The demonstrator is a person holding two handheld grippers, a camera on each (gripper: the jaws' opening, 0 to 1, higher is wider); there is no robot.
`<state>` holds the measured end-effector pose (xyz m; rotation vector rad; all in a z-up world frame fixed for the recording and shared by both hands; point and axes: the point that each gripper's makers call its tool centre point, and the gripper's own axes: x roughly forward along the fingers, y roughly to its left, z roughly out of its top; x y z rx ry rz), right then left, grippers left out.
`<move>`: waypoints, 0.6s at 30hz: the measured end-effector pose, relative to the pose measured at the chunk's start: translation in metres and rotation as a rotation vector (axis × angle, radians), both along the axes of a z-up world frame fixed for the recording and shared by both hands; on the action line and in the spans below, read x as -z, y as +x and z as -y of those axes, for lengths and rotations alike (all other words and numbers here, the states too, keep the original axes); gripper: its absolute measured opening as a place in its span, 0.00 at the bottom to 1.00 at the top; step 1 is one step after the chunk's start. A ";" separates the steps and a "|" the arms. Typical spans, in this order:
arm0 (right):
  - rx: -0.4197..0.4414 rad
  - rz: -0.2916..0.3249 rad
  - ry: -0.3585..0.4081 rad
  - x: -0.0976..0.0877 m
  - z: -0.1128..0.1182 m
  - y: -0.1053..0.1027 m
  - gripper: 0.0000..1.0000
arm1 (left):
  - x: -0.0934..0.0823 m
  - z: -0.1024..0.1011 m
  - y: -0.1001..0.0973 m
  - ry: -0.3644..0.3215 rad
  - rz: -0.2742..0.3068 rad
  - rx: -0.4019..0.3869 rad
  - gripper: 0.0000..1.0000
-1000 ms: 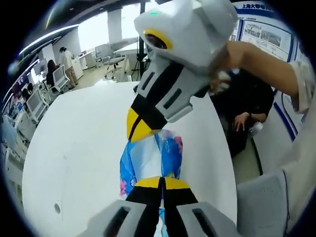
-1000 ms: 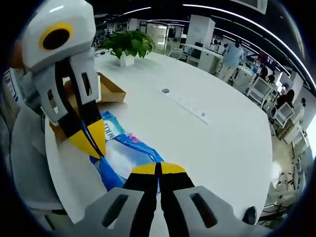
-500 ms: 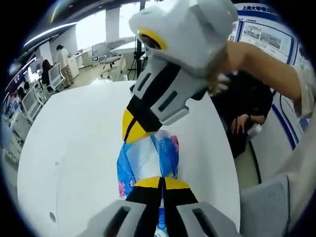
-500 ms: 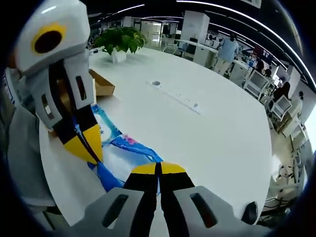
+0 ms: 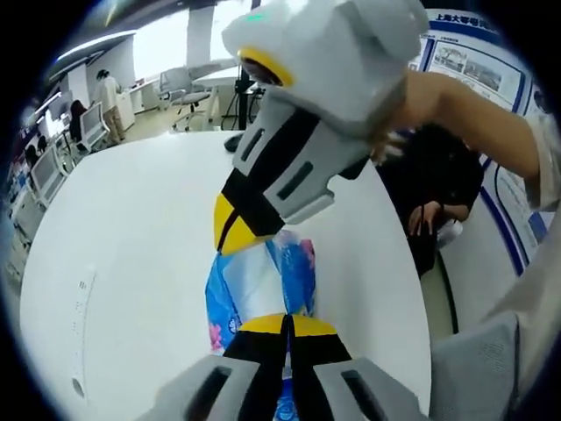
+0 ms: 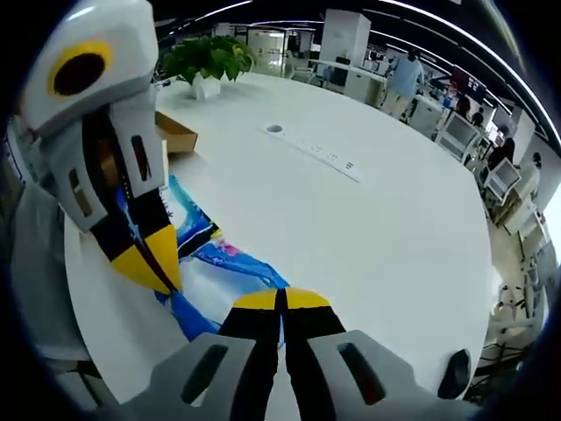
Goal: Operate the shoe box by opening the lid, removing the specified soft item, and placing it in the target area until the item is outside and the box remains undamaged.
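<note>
A soft blue-and-white plastic package (image 5: 259,282) is stretched over the white table (image 5: 131,263), held at both ends. My left gripper (image 5: 285,323) is shut on its near end. The right gripper (image 5: 235,237) reaches in from the upper right and is shut on the far end. In the right gripper view, my right gripper (image 6: 282,300) pinches the package (image 6: 215,279), and the left gripper (image 6: 156,265) comes in from the left, shut on its other end. The brown cardboard shoe box (image 6: 175,132) stands open behind the left gripper, partly hidden by it.
A potted green plant (image 6: 206,57) stands beyond the box. A flat power strip (image 6: 321,155) and a round cable grommet (image 6: 274,129) lie mid-table. A seated person (image 5: 438,189) is at the table's right edge. Desks and people fill the room behind.
Both views have swung a little with the hands, and the box now sits slightly further off in the right gripper view. Both grippers stay shut on the package.
</note>
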<state>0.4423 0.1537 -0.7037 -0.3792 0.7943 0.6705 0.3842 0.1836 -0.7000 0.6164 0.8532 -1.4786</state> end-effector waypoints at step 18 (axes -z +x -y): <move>0.001 -0.035 -0.006 0.025 0.002 -0.002 0.00 | 0.021 0.000 -0.013 0.011 -0.051 -0.008 0.00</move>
